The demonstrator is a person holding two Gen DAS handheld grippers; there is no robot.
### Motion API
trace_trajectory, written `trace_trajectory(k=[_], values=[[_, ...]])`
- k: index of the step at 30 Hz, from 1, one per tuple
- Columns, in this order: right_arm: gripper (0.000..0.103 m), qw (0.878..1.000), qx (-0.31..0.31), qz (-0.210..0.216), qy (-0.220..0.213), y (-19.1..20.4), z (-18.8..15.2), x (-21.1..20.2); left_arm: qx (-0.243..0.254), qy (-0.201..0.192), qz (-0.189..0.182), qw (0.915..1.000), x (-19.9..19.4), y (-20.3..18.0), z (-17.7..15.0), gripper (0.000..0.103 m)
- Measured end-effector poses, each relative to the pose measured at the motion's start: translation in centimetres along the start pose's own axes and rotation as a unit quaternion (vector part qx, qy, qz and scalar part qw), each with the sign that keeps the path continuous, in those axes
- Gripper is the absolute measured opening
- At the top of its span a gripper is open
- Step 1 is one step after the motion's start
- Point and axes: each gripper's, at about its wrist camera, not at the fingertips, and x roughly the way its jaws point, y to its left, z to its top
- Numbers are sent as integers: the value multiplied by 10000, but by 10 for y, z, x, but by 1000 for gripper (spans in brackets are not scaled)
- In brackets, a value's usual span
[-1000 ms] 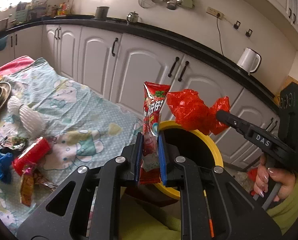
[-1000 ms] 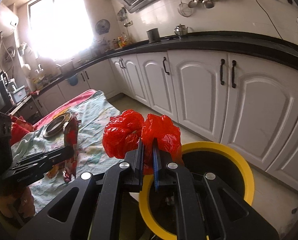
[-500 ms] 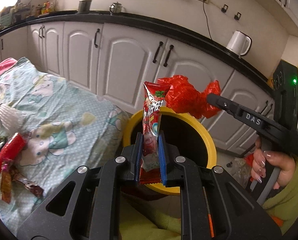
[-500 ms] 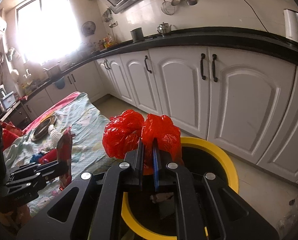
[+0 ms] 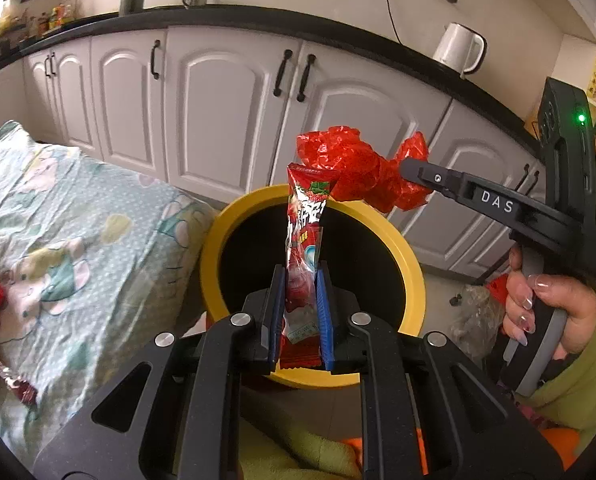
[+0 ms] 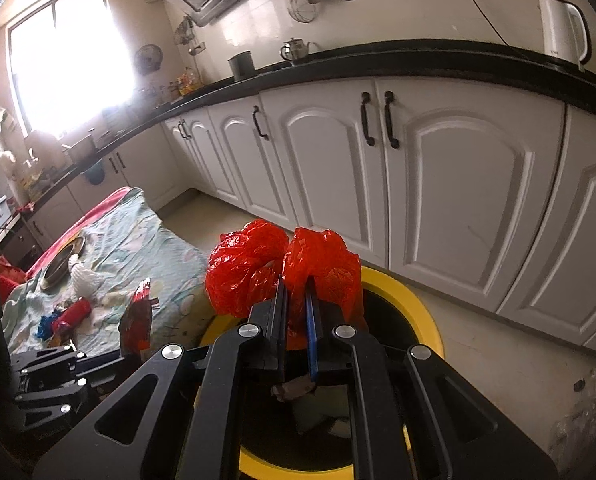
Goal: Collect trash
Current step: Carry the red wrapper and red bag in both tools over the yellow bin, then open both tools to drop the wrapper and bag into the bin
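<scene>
My left gripper (image 5: pixel 300 280) is shut on a long red snack wrapper (image 5: pixel 304 240) and holds it upright over the mouth of the black bin with a yellow rim (image 5: pixel 217 248). My right gripper (image 6: pixel 295 292) is shut on a crumpled red plastic bag (image 6: pixel 253 268) above the same bin (image 6: pixel 418 304). In the left wrist view the right gripper (image 5: pixel 408 168) holds the bag (image 5: pixel 350 168) over the bin's far rim. Some trash (image 6: pixel 298 390) lies inside the bin.
A table with a light blue cartoon cloth (image 5: pixel 77 240) stands left of the bin, with more wrappers (image 6: pixel 67 316), a white cup (image 6: pixel 83 276) and a metal plate (image 6: pixel 59 266). White cabinets (image 6: pixel 438 184) and a black counter run behind. A white kettle (image 5: pixel 456 48) stands on the counter.
Both grippers have swung from the table side toward the bin. The wrapper and the red bag now hang over the bin's opening. Both stay shut.
</scene>
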Motion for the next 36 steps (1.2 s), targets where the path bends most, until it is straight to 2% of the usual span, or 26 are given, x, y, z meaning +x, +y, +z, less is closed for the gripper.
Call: trace_trajectory(k=[13, 20, 23, 24, 26, 28, 33, 36], values=[[8, 9994, 329, -38, 116, -27, -5, 8, 129, 398, -189, 9989, 37, -12, -10, 10], [10, 9988, 401, 21, 276, -30, -7, 16, 204, 443, -230, 9985, 49, -16, -8, 11], [10, 9985, 447, 24, 325, -32, -7, 19, 195, 446, -217, 9986, 51, -13, -8, 25], [13, 9982, 485, 18, 342, -33, -8, 20, 174, 440, -211, 9987, 51, -13, -8, 35], [17, 9979, 530, 32, 371, -34, -8, 21, 122, 414, -221, 9988, 50, -11, -8, 40], [26, 9976, 555, 26, 404, -35, -9, 23, 86, 399, -203, 9990, 49, -9, -7, 50], [42, 9972, 633, 30, 385, -37, -10, 23, -119, 304, -159, 9993, 42, -2, -6, 68], [44, 9971, 669, 24, 350, -38, -9, 22, -253, 200, -133, 9994, 34, 3, -5, 86]])
